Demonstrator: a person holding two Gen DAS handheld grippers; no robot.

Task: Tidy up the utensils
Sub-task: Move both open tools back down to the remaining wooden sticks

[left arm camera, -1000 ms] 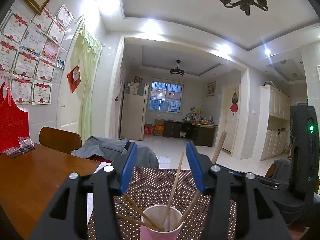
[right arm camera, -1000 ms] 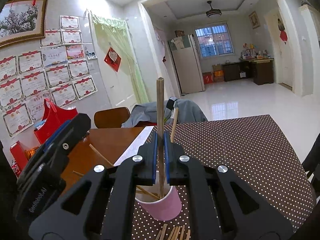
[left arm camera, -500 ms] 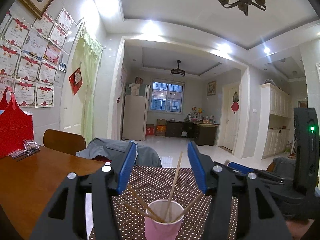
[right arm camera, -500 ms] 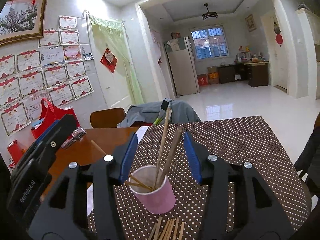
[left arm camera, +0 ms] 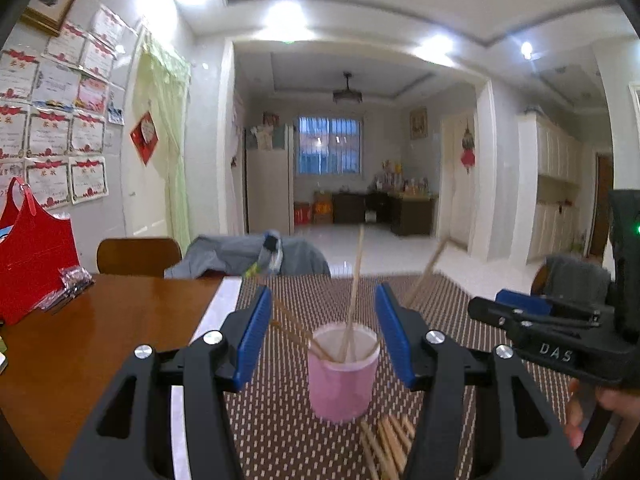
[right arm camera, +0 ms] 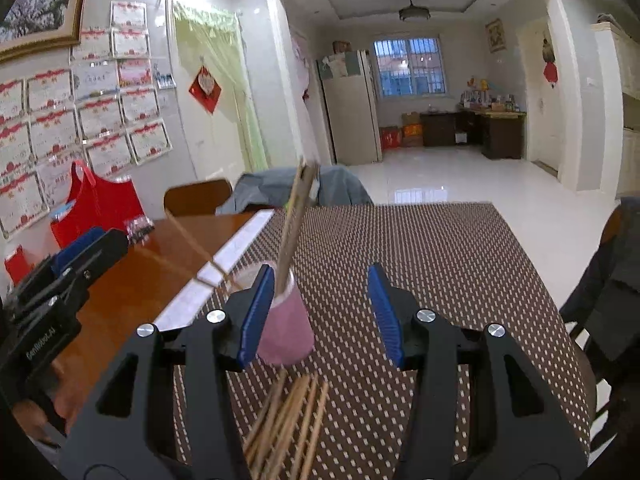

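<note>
the pink cup stands on the dotted mat with several chopsticks already in it. loose chopsticks lie at its six o'clock, unsorted. left gripper and right gripper both gape empty.

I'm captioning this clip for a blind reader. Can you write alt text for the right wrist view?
The right gripper hangs open and empty over a dotted brown placemat, just above loose wooden chopsticks lying in front of a pink cup that already holds several chopsticks. The left gripper shows at the left edge, over the wooden table.
</note>
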